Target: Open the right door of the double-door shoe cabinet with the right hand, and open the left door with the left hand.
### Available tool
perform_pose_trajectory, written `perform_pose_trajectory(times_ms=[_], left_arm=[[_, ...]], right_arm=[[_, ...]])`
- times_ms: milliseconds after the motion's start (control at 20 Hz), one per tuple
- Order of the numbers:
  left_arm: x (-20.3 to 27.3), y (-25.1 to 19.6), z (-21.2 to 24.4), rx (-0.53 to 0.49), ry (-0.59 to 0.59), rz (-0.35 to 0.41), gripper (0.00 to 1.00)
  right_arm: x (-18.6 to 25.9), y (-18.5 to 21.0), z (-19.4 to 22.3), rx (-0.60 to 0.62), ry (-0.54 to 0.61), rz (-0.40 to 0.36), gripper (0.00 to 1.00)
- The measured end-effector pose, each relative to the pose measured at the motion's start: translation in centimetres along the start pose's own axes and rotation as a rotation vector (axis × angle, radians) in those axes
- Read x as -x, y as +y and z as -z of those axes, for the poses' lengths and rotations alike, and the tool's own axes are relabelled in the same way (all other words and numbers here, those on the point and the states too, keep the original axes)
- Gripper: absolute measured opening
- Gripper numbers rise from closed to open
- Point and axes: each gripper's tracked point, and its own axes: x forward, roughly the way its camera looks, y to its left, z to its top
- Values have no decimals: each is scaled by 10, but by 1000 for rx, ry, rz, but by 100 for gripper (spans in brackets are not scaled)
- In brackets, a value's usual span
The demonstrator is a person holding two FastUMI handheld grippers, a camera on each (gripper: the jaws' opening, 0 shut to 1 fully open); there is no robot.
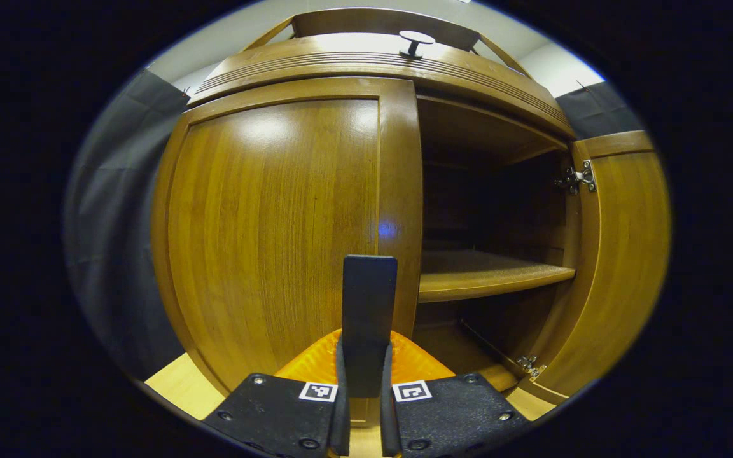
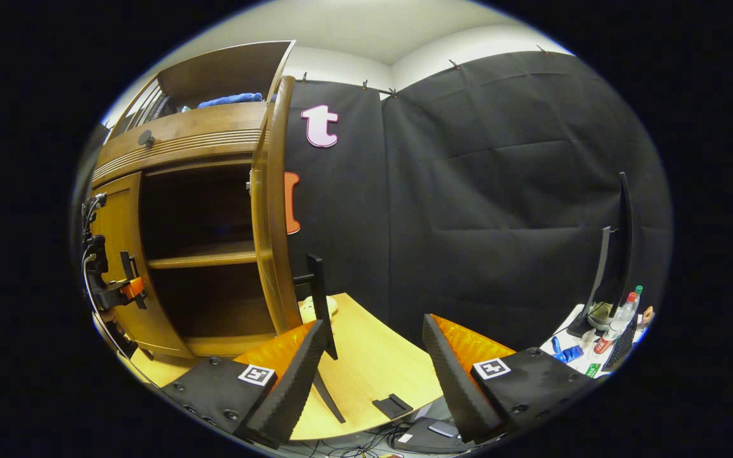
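Left door (image 1: 277, 229) closed, handle (image 1: 368, 318) at its right edge; right door (image 1: 621, 254) swung open; shelf (image 1: 487, 277) inside cabinet (image 1: 366, 63).

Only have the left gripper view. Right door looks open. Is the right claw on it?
Observer: No. The right claw is open and off the right door, holding nothing.
Operator: Does that door have a handle on the outside?
Observer: Yes, a dark bar handle stands off its outer face.
Operator: Anything up top?
Observer: A blue cloth lies on top of the cabinet.
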Motion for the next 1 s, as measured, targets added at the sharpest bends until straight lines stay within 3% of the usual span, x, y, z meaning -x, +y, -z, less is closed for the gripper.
perform_pose_trajectory(times_ms=[400,450,500,750,800,850,900,950,1000], left_arm=[[52,7,4,7,17,54,16],[57,9,4,12,19,56,16],[64,11,2,11,19,59,15],[88,23,3,26,16,56,14],[95,26,2,32,12,56,14],[101,30,1,33,6,53,14],[108,33,1,26,2,50,14],[112,36,2,25,0,47,14],[118,40,2,33,1,45,14]], right_arm=[[22,11,1,7,-6,-31,98],[24,14,0,12,-8,-39,89],[26,16,0,15,-10,-45,98],[36,37,2,28,-10,-90,98],[36,42,1,32,-11,-99,89],[37,48,0,34,-13,-110,98],[39,52,1,36,-15,-121,89],[39,57,0,38,-17,-132,98],[38,64,-1,39,-19,-143,98]])
